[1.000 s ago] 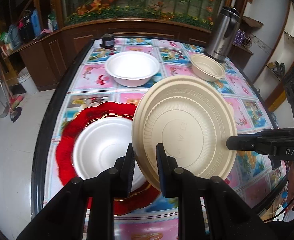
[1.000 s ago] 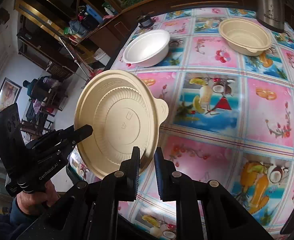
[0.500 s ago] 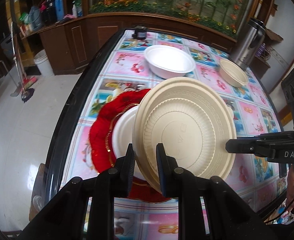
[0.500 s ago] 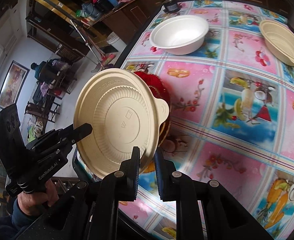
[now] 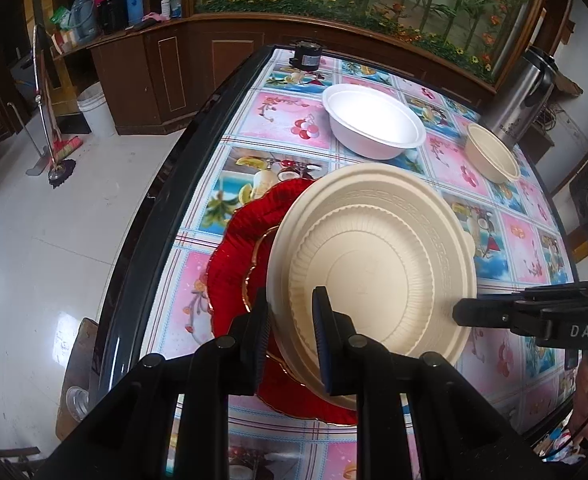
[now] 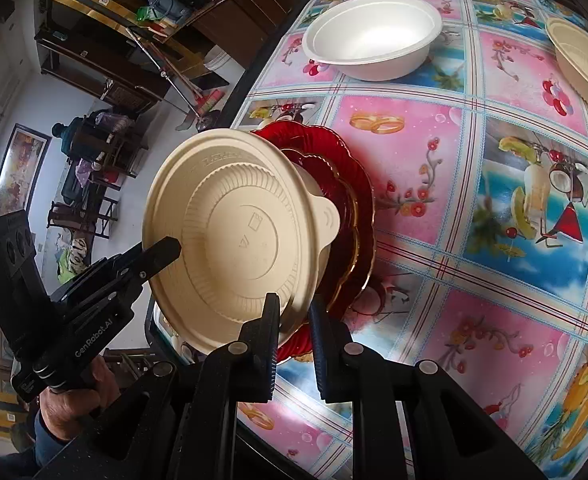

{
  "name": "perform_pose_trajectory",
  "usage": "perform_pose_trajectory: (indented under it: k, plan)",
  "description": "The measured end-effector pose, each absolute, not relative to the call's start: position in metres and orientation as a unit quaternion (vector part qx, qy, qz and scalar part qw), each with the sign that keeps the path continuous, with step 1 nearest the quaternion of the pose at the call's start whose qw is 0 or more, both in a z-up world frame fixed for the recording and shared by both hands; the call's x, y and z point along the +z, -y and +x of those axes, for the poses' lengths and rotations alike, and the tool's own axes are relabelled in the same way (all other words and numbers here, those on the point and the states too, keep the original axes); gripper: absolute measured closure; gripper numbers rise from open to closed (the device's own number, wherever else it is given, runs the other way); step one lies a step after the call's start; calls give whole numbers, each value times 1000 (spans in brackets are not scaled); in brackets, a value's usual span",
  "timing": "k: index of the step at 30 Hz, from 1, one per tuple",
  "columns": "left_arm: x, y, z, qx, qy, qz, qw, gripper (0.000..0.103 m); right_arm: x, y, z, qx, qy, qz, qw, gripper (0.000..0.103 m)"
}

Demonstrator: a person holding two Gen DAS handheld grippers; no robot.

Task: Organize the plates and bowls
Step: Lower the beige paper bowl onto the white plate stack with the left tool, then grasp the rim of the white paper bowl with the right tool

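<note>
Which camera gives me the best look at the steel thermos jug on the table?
The left wrist view. The steel thermos jug stands there at the far right of the table, behind the small beige bowl, with its body and dark lid visible. The right wrist view does not show it at all.

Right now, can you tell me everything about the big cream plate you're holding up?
The round cream plastic plate is held tilted, its underside facing the cameras. It has a ribbed ring, a patterned rim, a small tab on one edge and a moulded mark at the centre. The left gripper and right gripper each have their jaws clamped on its rim, at different spots. It hangs over the red scalloped plate on the flowery tablecloth.
</note>
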State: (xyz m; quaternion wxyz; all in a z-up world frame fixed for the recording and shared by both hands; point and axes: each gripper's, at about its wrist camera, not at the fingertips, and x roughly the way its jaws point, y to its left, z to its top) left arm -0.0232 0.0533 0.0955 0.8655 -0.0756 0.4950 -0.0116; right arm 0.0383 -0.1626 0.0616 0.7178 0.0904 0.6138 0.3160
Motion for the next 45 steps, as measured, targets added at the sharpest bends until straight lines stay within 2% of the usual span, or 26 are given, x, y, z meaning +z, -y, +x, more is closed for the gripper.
perform_pose_trajectory:
  k: [15,18,23,25,27,28,33,37,45]
  plan:
    - [85,-60,-17,-8,-504,-89,859,84,66,153,46,316,-617,83,716,84]
    - [87,-59,-17,-4,-499,-85,862,84,71,156,46,320,-609,79,721,71]
    - [92,-61,-18,3,-493,-86,866,82,85,162,46,331,-590,76,732,71]
    - [96,-61,-19,8,-488,-83,869,78,89,168,48,329,-584,75,738,71]
    - [101,-61,-20,12,-481,-78,873,68,92,179,51,323,-581,82,742,71]
    - [103,-60,-21,12,-479,-77,874,67,92,183,54,319,-581,85,744,71]
    - [113,-54,-23,12,-471,-61,880,66,94,203,72,301,-578,97,752,71]
    - [120,-48,-28,9,-463,-43,886,60,104,209,99,285,-564,90,770,71]
    - [120,-35,-47,-25,-453,-3,891,60,104,173,191,269,-546,65,791,71]
